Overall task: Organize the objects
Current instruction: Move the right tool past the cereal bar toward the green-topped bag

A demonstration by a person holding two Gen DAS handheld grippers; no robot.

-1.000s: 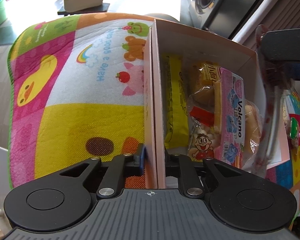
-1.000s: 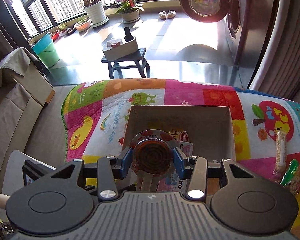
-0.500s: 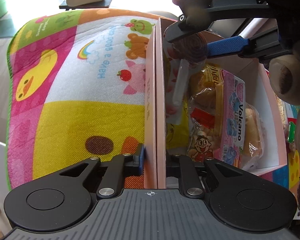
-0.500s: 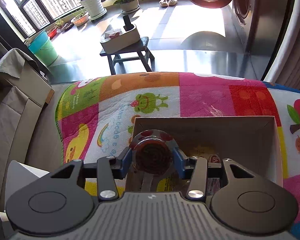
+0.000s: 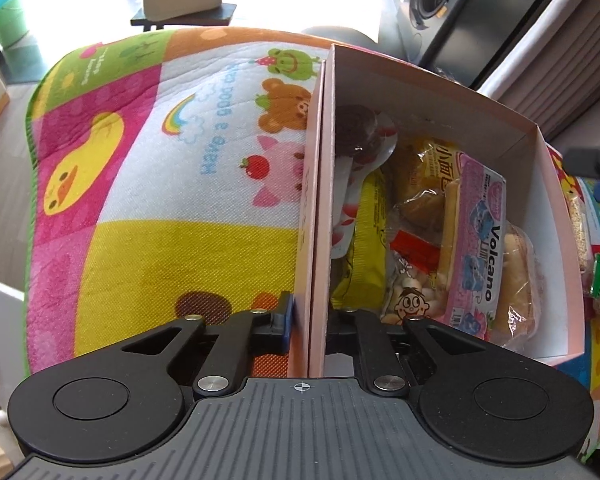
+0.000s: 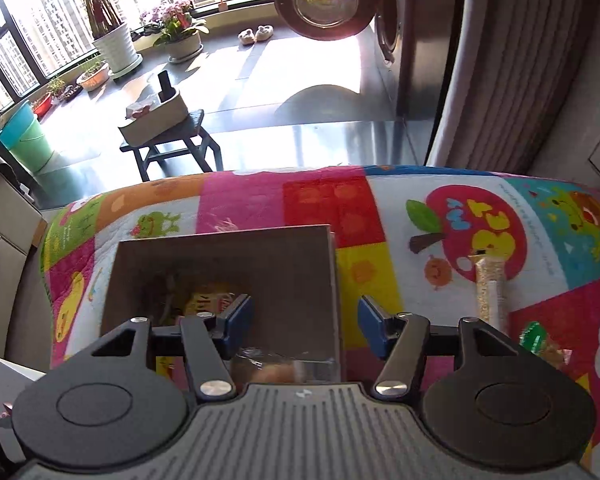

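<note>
While empty, right tongs (image 6: 305,326) above box (image 6: 220,264).

A cardboard box (image 5: 428,92) is sitting on a play mat (image 5: 148,184), and the left gripper (image 5: 308,316) is clamping the box's near-left wall. Inside, a lollipop (image 5: 358,140) is leaning against that wall, with snack packets (image 5: 476,240) lying to its right. Outside the box, further right on the mat, a cereal bar (image 6: 489,292) is lying just behind a small wrapped sweet (image 6: 538,338).
</note>
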